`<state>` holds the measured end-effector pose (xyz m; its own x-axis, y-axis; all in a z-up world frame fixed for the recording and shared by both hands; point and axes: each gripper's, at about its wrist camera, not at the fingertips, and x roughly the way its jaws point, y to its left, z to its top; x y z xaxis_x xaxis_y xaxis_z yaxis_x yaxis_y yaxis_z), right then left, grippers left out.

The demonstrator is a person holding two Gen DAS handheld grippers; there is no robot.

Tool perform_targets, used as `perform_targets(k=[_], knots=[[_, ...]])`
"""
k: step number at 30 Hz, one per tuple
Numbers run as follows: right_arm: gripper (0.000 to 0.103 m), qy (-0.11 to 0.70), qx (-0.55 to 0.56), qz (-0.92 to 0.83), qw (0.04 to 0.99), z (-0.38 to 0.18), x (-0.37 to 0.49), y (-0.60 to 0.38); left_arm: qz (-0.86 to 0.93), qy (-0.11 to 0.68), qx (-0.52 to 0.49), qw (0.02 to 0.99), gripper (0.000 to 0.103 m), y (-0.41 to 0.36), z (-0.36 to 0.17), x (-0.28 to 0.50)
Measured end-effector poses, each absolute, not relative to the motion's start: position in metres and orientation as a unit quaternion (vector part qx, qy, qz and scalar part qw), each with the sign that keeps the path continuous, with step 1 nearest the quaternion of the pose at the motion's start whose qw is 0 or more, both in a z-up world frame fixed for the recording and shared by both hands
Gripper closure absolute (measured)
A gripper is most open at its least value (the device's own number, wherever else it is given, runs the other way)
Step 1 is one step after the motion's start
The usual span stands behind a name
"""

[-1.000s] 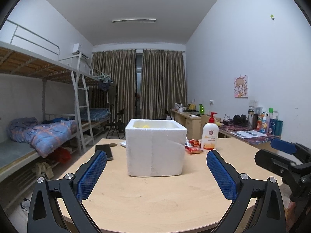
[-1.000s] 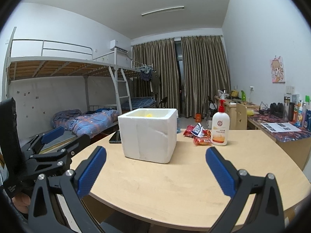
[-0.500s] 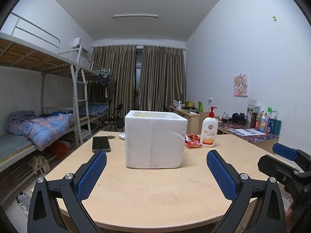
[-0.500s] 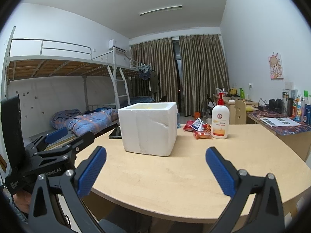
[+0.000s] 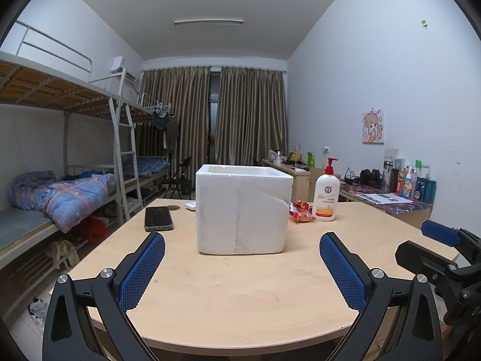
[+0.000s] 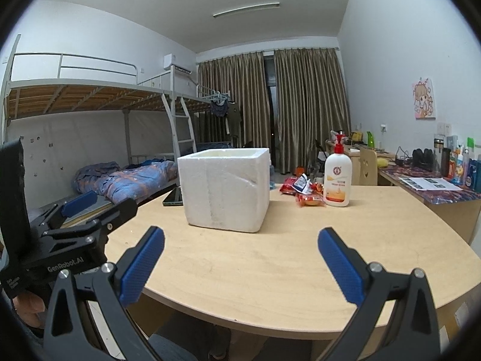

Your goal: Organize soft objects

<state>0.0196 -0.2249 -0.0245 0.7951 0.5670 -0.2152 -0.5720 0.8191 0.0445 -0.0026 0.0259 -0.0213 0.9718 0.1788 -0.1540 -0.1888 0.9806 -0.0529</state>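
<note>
- Left wrist view: the left gripper hangs over the near edge of a round, pale wooden surface, its blue-padded jaws spread wide and holding nothing.
- A white foam box stands upright near the middle of the surface, open at the top; its contents cannot be seen from here.
- A dark phone lies flat to the left of the box, apart from it. To the right stand a pump bottle and, just beside it, red snack packets.
- The room has bunk beds with a blue quilt along the left wall, brown curtains at the far end, and a cluttered side desk along the right wall.
- The right gripper shows at the right edge.
- Right wrist view: the right gripper also has its jaws wide apart and empty, above the near rim of the surface.
- The foam box sits left of centre, with the bottle and packets to its right and the phone behind its left side.
- The left gripper shows at the left, jaws apart.
- Against the frames a second ago, both cameras sit lower: the box's inside and the yellow thing in it are no longer visible. Nothing on the surface has moved.
</note>
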Motion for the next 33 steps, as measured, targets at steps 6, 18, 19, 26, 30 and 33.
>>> perform_targets(k=[6, 18, 19, 26, 30, 33], knots=[[0.0, 0.113, -0.009, 0.293, 0.949, -0.0258, 0.0223, -0.227, 0.092, 0.072, -0.028, 0.993, 0.0, 0.023, -0.0198, -0.0033], [0.0, 0.115, -0.012, 0.291, 0.95, -0.0259, 0.0216, -0.2266, 0.091, 0.071, -0.025, 0.993, 0.0, 0.0197, -0.0191, -0.0045], [0.0, 0.115, -0.012, 0.291, 0.95, -0.0262, 0.0213, -0.2269, 0.09, 0.072, -0.024, 0.993, 0.0, 0.0192, -0.0192, -0.0044], [0.0, 0.117, -0.012, 0.289, 0.95, -0.0263, 0.0221, -0.2263, 0.09, 0.07, -0.023, 0.993, 0.0, 0.0187, -0.0199, -0.0061], [0.0, 0.117, -0.012, 0.288, 0.95, -0.0263, 0.0227, -0.2265, 0.089, 0.071, -0.021, 0.993, 0.0, 0.0181, -0.0194, -0.0058], [0.0, 0.115, -0.012, 0.289, 0.95, -0.0265, 0.022, -0.2277, 0.089, 0.071, -0.02, 0.993, 0.0, 0.018, -0.0192, -0.0059]])
